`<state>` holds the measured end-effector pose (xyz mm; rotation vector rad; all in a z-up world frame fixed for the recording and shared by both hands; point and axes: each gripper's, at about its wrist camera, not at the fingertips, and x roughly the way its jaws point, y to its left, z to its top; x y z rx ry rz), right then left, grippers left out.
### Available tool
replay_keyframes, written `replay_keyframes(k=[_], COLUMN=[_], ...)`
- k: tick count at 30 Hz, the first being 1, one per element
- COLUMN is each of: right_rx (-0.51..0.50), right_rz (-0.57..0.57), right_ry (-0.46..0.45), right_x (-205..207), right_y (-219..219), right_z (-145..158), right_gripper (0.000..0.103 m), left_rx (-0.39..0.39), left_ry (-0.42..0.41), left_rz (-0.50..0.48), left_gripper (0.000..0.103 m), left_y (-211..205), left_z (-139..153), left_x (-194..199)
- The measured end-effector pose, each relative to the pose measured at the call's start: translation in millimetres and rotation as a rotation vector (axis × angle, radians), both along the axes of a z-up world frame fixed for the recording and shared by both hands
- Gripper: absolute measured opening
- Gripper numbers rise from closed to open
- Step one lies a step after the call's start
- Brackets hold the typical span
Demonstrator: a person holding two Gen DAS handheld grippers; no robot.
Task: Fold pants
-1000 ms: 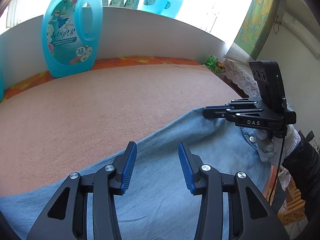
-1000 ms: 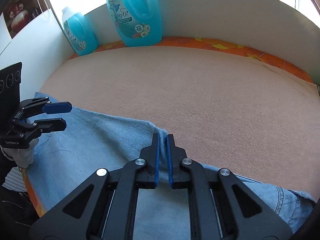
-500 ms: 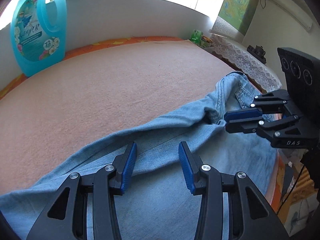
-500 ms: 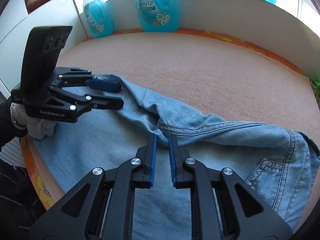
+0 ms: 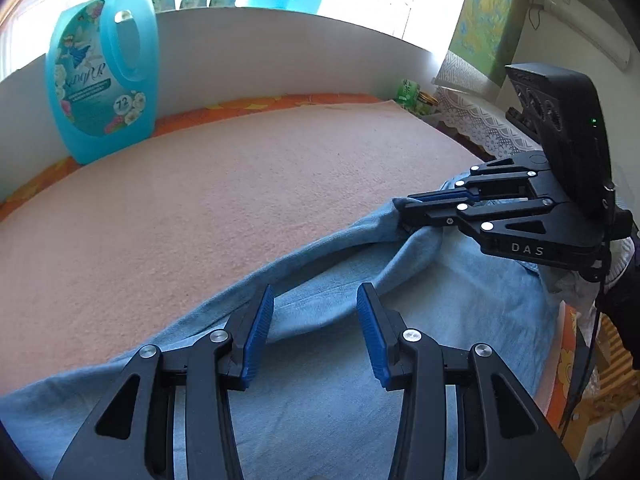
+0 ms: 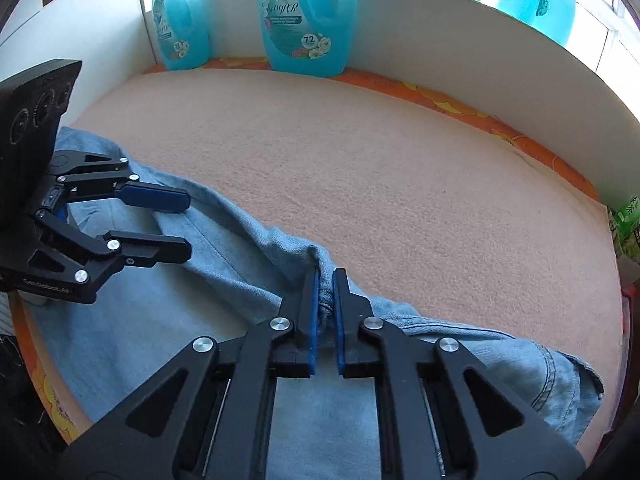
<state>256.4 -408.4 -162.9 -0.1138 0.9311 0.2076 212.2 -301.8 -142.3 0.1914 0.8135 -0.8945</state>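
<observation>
Light blue denim pants lie along the near edge of a pink towel, with a raised ridge of fabric running across them. My right gripper is closing tight on a bunched fold of that ridge, and its blue pads press the denim. From the left wrist view, the right gripper pinches the same fold at the far right. My left gripper is open just over the ridge, gripping nothing; the right wrist view shows this left gripper spread above the pant leg.
Blue detergent bottles stand at the back against a white board. An orange patterned cloth shows around the towel. A green packet and lace cloth sit at the far right corner.
The right gripper's jaws parted slightly over the denim half a second ago and have shut on the fold again. The denim now stands bunched higher. Both grippers shifted sideways along the pants.
</observation>
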Motion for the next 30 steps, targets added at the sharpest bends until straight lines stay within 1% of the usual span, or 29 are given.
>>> replay_keyframes(k=[2, 5, 6, 7, 9, 12, 14, 16, 18, 21, 24, 27, 30], right_rx=[0.006, -0.022, 0.002, 0.047, 0.132, 0.172, 0.183, 0.152, 0.116, 0.112, 0.099, 0.065, 0.097], right_rz=[-0.056, -0.174, -0.212, -0.229, -0.201, -0.119, -0.080, -0.073, -0.089, -0.133, -0.162, -0.174, -0.182], right_ry=[-0.019, -0.021, -0.023, -0.031, -0.055, -0.068, -0.052, -0.033, -0.007, 0.032, 0.060, 0.058, 0.030], right_x=[22.2, 49.4, 52.0, 49.5, 36.3, 10.1, -4.1, -8.7, -9.0, -3.2, 1.6, 2.0, -3.0], right_y=[-10.8, -30.5, -38.4, -44.6, -47.1, -33.2, -20.9, -12.0, -7.5, -11.8, -15.5, -9.7, -1.5], right_z=[1.6, -1.4, 0.5, 4.1, 12.2, 17.6, 13.0, 2.4, -8.7, -23.0, -30.6, -28.2, -15.3], right_gripper=[0.007, 0.011, 0.014, 0.015, 0.015, 0.015, 0.020, 0.030, 0.031, 0.032, 0.032, 0.032, 0.035], left_rx=[-0.020, -0.007, 0.003, 0.008, 0.015, 0.008, -0.002, -0.022, -0.035, -0.047, -0.064, -0.083, -0.113], left_ry=[-0.030, -0.050, -0.050, -0.050, -0.054, -0.051, -0.057, -0.055, -0.053, -0.057, -0.050, -0.042, -0.029], left_rz=[0.016, 0.031, 0.033, 0.035, 0.051, 0.097, 0.143, 0.195, 0.258, 0.367, 0.501, 0.655, 0.803], left_gripper=[0.042, 0.042, 0.042, 0.042, 0.042, 0.042, 0.042, 0.042, 0.042, 0.045, 0.045, 0.046, 0.046], left_y=[10.5, 22.3, 26.0, 31.1, 47.1, 74.9, 95.9, 120.9, 146.9, 188.4, 237.6, 292.4, 347.4], left_z=[9.2, 13.0, 12.8, 12.5, 12.7, 17.3, 21.6, 25.4, 28.3, 31.2, 33.8, 33.6, 30.8], left_x=[-3.5, -9.3, -11.2, -13.9, -20.3, -29.8, -39.4, -48.2, -57.6, -69.5, -83.5, -100.2, -117.5])
